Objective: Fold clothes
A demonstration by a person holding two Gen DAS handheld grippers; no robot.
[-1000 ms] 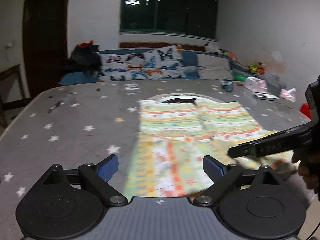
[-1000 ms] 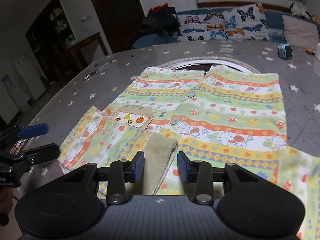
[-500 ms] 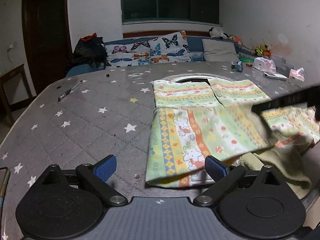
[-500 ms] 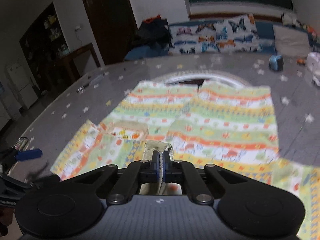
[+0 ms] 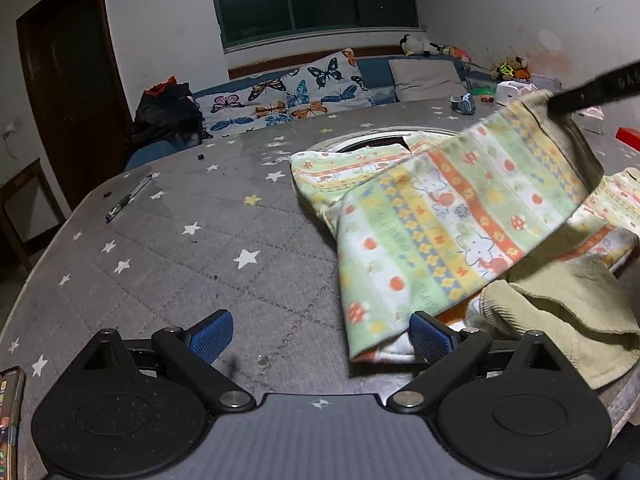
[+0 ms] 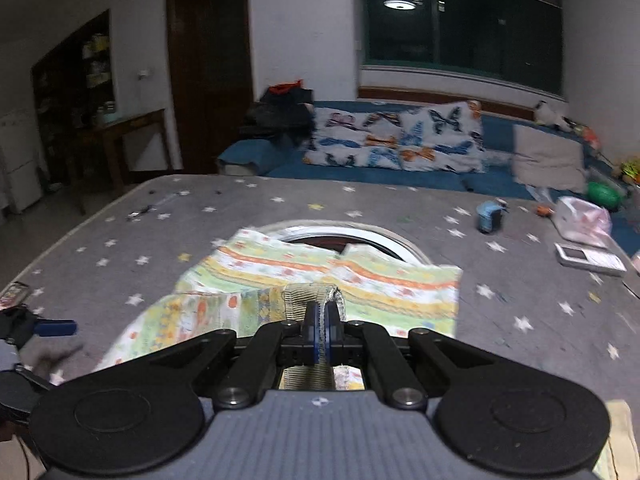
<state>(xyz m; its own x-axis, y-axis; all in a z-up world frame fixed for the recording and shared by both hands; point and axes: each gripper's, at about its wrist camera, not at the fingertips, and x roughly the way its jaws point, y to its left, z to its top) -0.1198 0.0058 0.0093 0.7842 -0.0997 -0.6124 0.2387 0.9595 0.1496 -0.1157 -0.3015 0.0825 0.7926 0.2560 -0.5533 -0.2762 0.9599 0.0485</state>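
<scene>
A child's patterned shirt (image 5: 448,216) with green, orange and yellow stripes lies on the grey star-print table (image 5: 192,248). My right gripper (image 6: 321,320) is shut on the beige cuff (image 6: 310,294) of one sleeve and holds it raised, so the sleeve hangs in a slanted sheet; its dark finger shows at the upper right of the left wrist view. My left gripper (image 5: 320,334) hovers open above the table at the shirt's near left edge, its right pad (image 5: 426,336) beside the hanging hem, nothing between the fingers. The shirt's body (image 6: 340,276) lies flat beyond.
A pen (image 5: 128,198) lies at the table's far left. A phone (image 5: 10,420) sits at the near left edge. A small blue object (image 6: 490,216), a pink bag (image 6: 582,222) and a white box (image 6: 588,258) sit to the right. A sofa with butterfly cushions (image 6: 396,140) stands behind.
My right gripper shut on the sleeve cuff and lifted it, pulling the sleeve up off the table. The left gripper stayed open and rolled slightly.
</scene>
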